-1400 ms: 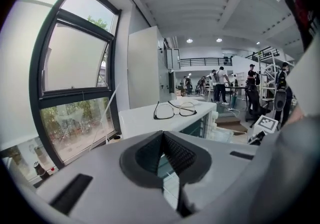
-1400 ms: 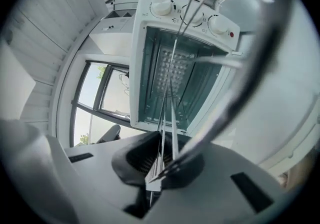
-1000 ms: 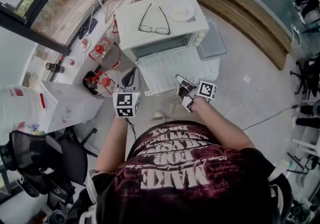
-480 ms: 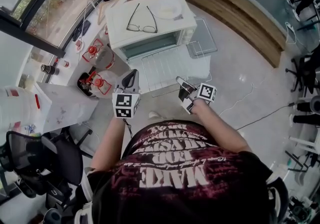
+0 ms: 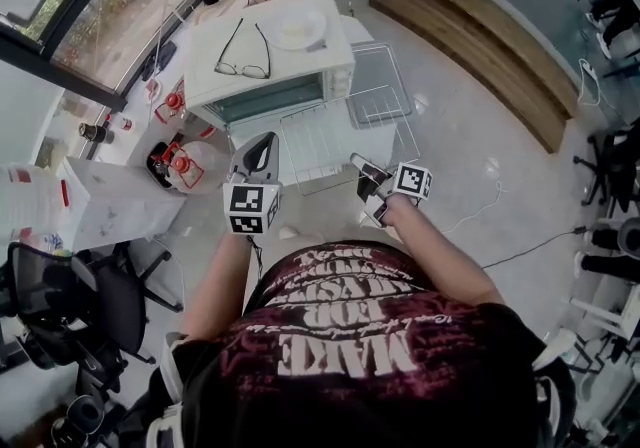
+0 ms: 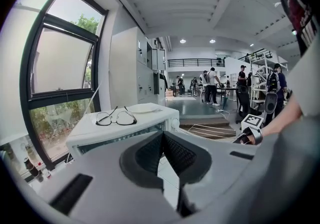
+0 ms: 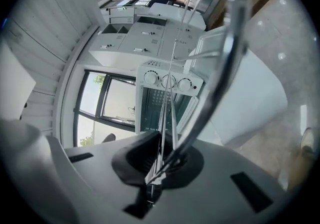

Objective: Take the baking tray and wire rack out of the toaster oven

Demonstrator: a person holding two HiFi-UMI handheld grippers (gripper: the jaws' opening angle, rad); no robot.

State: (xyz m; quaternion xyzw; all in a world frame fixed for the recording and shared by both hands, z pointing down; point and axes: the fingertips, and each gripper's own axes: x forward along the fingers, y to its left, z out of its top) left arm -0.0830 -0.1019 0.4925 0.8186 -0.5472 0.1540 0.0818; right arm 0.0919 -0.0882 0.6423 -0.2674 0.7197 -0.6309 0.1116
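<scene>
The right gripper (image 5: 363,169) is clenching the near edge of the wire rack (image 5: 325,141), holding it out flat just in front of the oven (image 5: 320,61). The left gripper (image 5: 262,143) is hovering closed and empty beside the rack's left edge. The tray (image 5: 380,71) is lying to the right of the oven, behind the rack's far corner. Glasses (image 5: 240,51) and a plate (image 5: 300,31) are sitting on the oven.

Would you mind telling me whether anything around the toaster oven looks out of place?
Yes: a pair of black-rimmed glasses and a white round plate lie on top of the white toaster oven, an odd resting spot on an appliance that can get hot.
</scene>
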